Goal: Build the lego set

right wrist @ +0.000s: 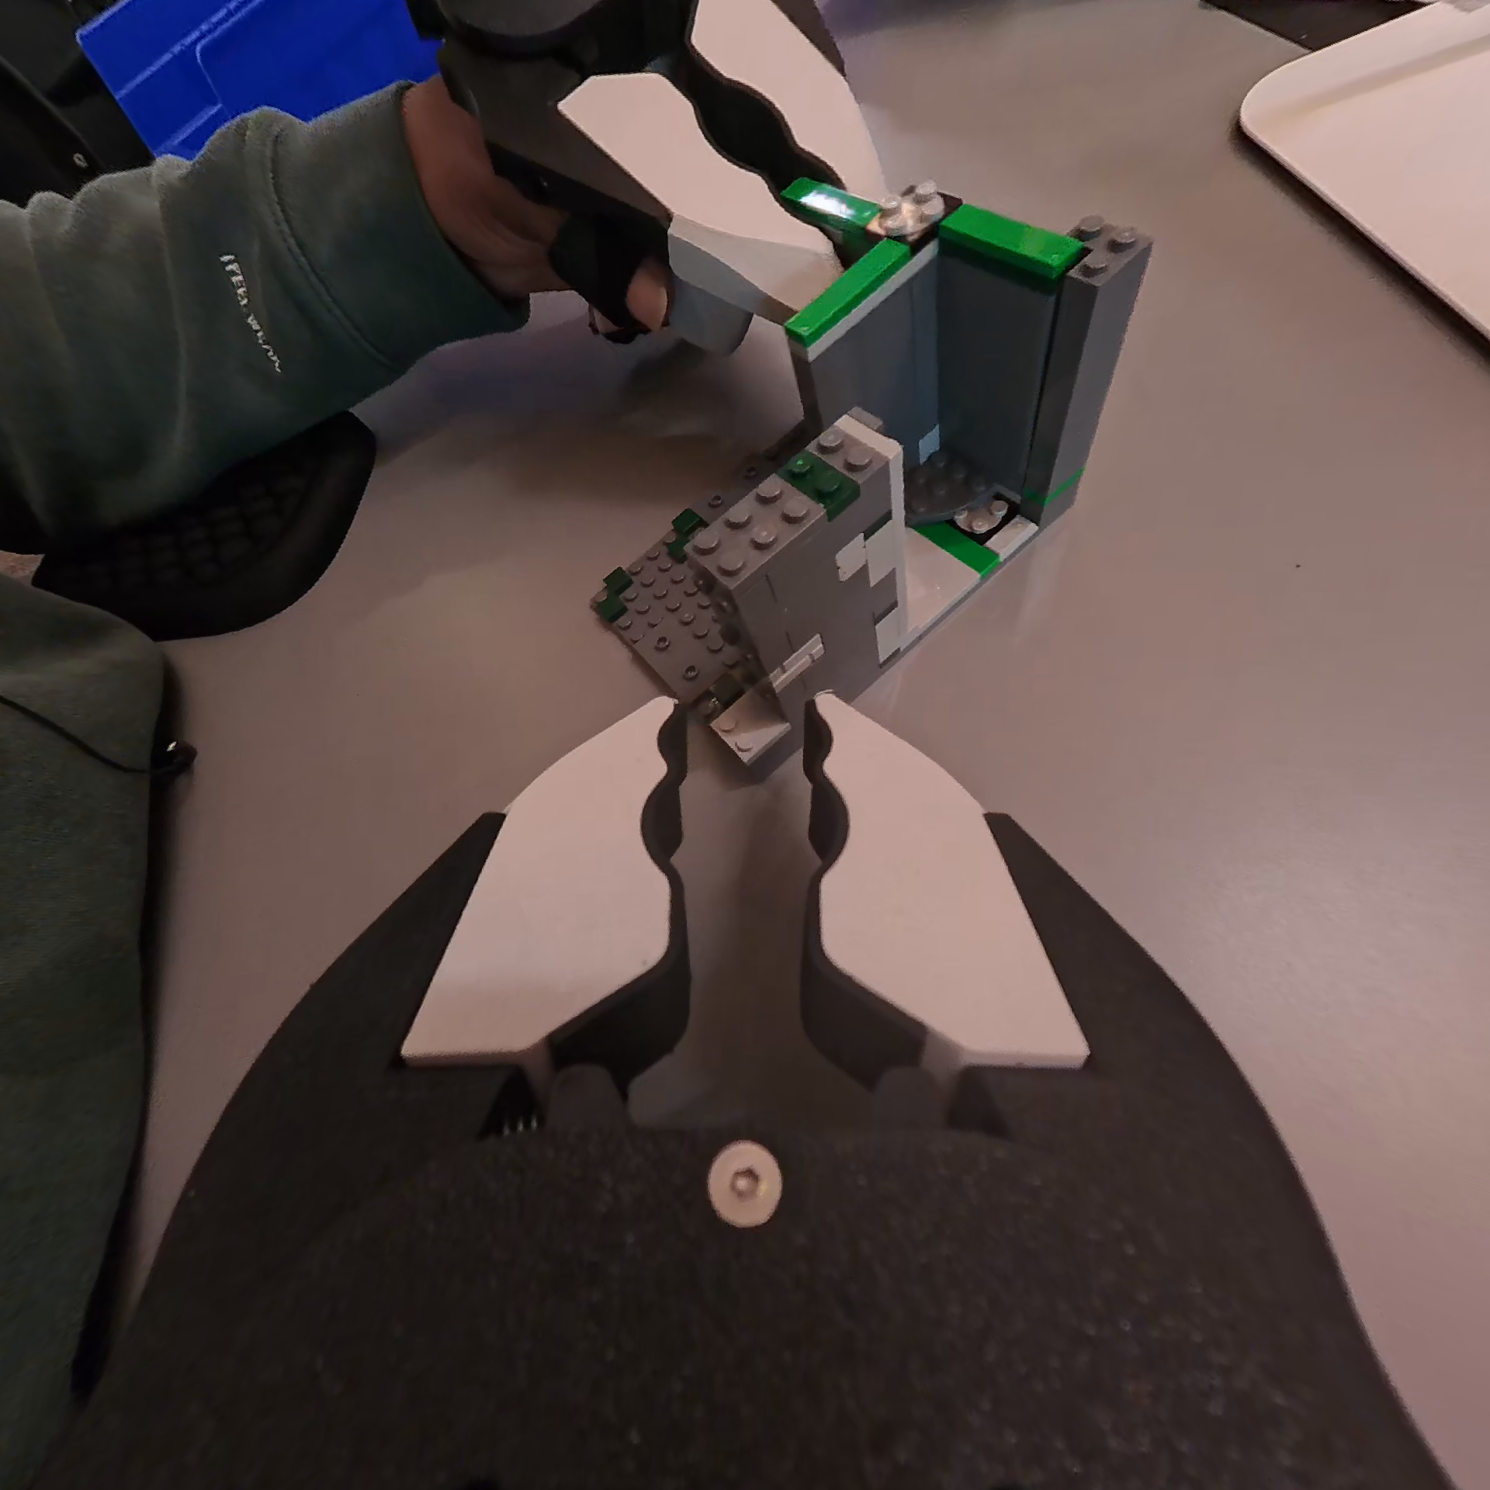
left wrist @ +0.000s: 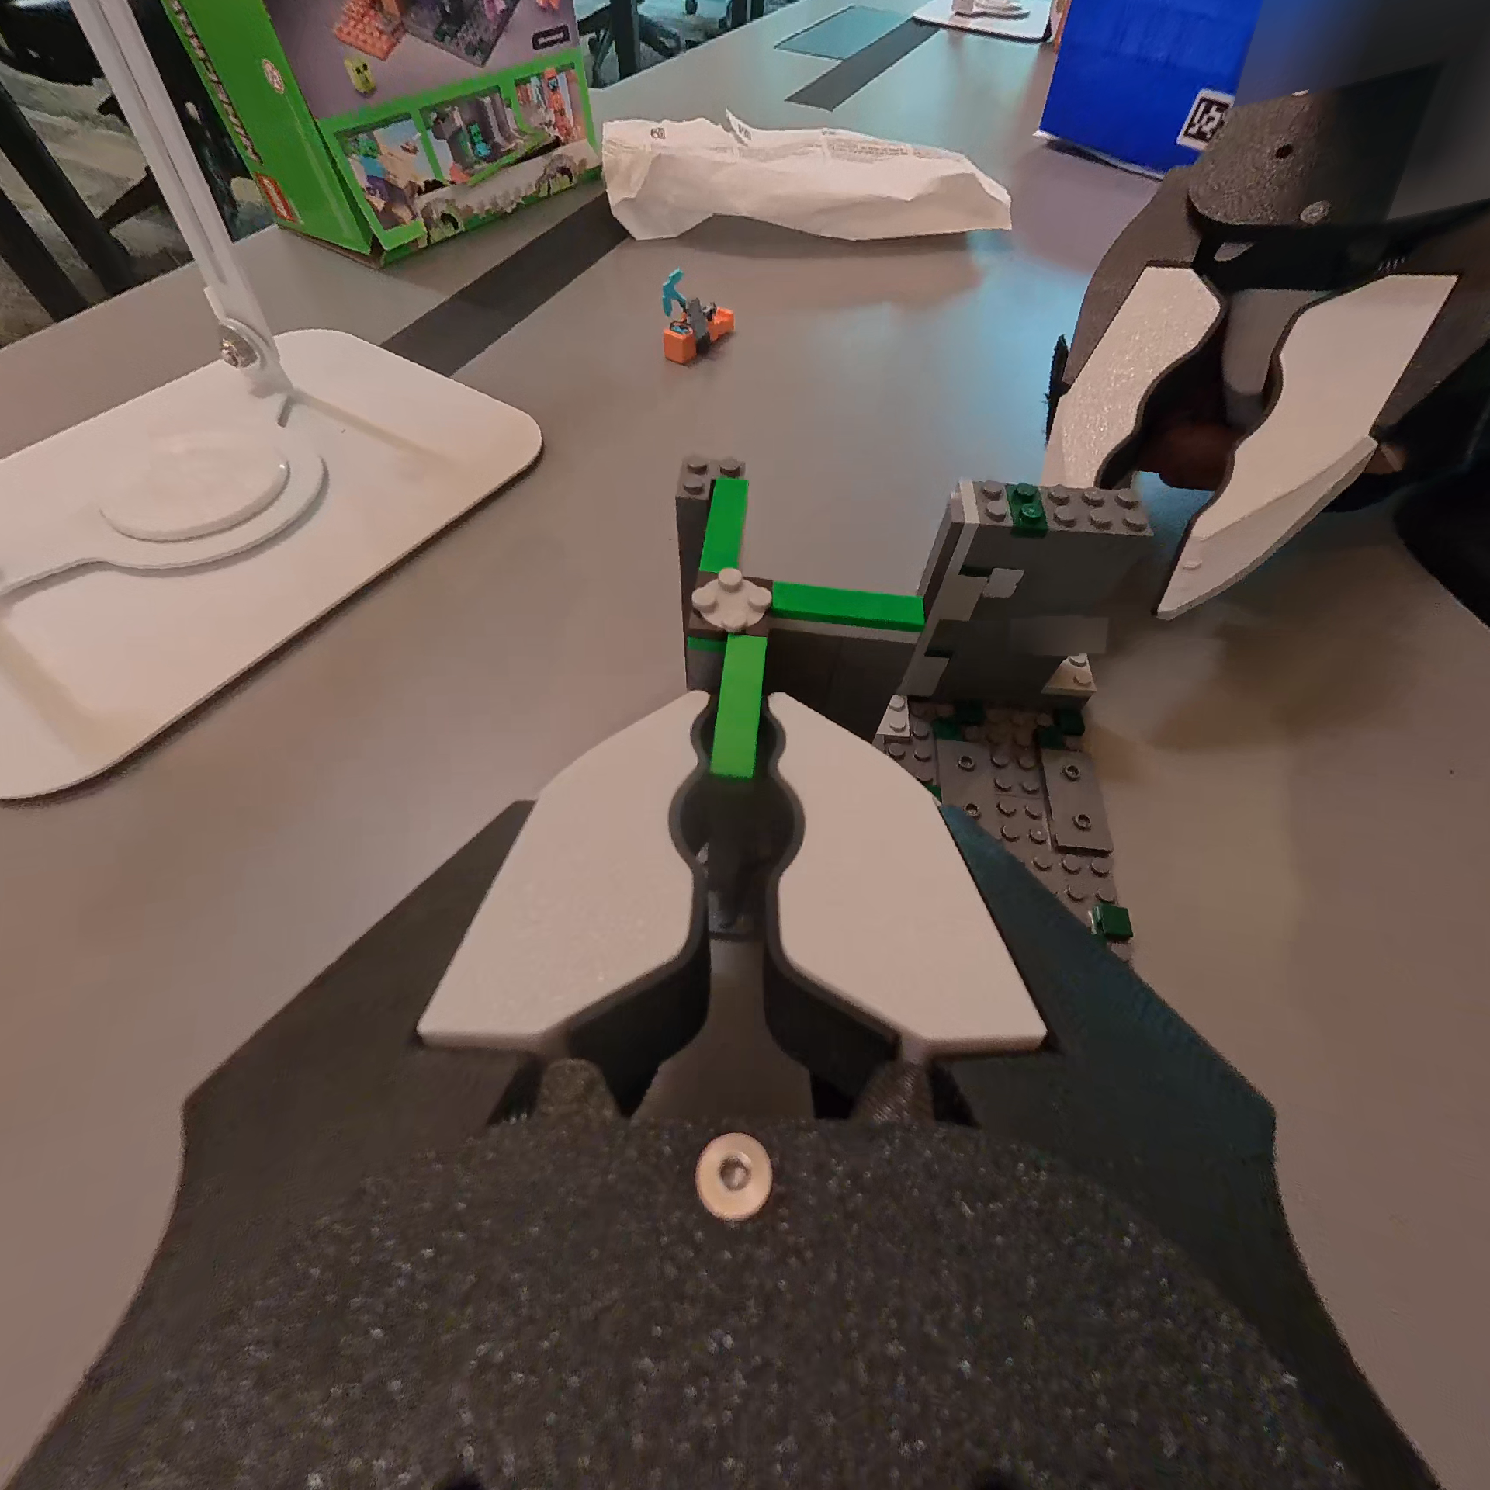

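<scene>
In the left wrist view, the left gripper (left wrist: 735, 730) pinches the near end of a bright green tile (left wrist: 738, 709) that lies along the top of a dark grey wall of the lego build (left wrist: 814, 645), which stands on the grey table (left wrist: 484, 685). Two more green tiles branch from a light grey round stud piece (left wrist: 730, 601) at the wall corner. The right gripper (left wrist: 1258, 516) hovers with its fingers spread just beside the tall grey studded block (left wrist: 1040, 564). Farther off lie a small orange figure (left wrist: 697, 322), a crumpled white paper bag (left wrist: 798, 177), the green set box (left wrist: 387, 121) and a white stand base (left wrist: 201, 548).

In the right wrist view, the right gripper (right wrist: 742, 709) is spread, its tips flanking the light grey corner slope (right wrist: 750, 726) at the base of the build (right wrist: 846, 564), seemingly not clamped. Opposite, the left gripper (right wrist: 806, 234) grips the green tile (right wrist: 822, 206).

To seat the tile well, I judge the right gripper should steady the base while the left presses straight down, keeping the tile aligned with the wall.
</scene>
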Demonstrator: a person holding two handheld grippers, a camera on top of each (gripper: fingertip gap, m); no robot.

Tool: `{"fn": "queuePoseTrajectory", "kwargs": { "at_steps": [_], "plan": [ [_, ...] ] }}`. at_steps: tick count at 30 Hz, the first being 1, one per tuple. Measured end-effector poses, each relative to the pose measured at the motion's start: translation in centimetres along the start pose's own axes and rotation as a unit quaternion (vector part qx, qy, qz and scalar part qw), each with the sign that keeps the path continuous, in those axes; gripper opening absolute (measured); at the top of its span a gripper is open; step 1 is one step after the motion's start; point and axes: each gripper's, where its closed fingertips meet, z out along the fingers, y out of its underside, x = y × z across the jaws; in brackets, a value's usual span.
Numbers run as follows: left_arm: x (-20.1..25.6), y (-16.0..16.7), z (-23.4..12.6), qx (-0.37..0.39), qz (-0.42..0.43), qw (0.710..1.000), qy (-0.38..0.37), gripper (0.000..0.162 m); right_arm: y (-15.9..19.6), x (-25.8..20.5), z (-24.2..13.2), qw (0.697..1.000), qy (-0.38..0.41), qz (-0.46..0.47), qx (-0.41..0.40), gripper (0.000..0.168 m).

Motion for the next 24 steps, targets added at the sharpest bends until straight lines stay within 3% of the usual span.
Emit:
{"fn": "queuePoseTrajectory", "kwargs": {
  "at_steps": [24],
  "plan": [
    [-0.38, 0.17, 0.15, -0.066, -0.017, 0.997, 0.046, 0.008, -0.77, 0.19, -0.44, 1.000, 0.005, -0.011, 0.014, 0.027]
  ]
}}
